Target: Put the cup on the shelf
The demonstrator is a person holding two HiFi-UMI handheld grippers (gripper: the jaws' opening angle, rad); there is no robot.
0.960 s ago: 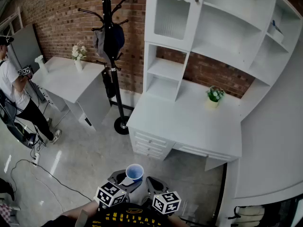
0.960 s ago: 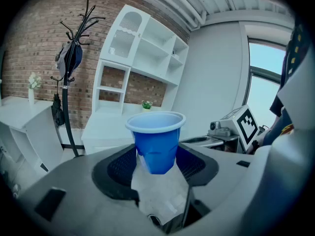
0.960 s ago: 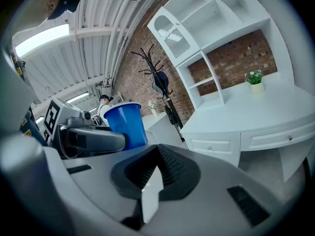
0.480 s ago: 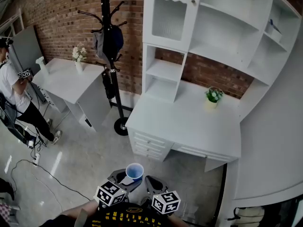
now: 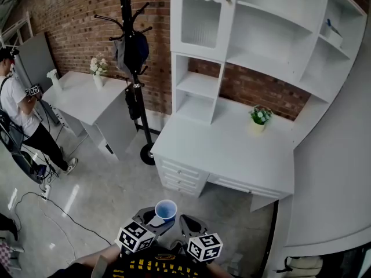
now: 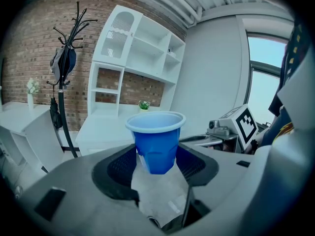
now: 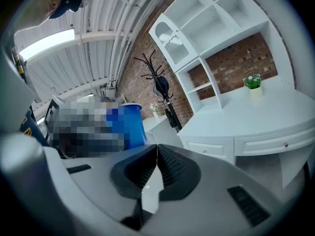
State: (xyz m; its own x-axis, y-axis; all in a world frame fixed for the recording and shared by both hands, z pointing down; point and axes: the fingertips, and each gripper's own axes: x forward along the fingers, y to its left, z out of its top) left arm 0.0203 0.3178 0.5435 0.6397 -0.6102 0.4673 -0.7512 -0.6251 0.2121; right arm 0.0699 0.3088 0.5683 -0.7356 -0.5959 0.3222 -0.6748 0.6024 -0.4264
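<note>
The left gripper (image 6: 156, 167), low by the person's body, clamps the blue cup (image 6: 156, 140) upright. Just right of it, the right gripper (image 7: 156, 167) is closed and empty. Ahead, across open floor, stands the desk (image 5: 226, 155) with the shelf (image 5: 200, 86); a coat rack (image 5: 134, 68) stands ahead-left.

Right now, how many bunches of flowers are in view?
2: a pot on the desk, and a vase on the table at left. More may be hidden.
</note>
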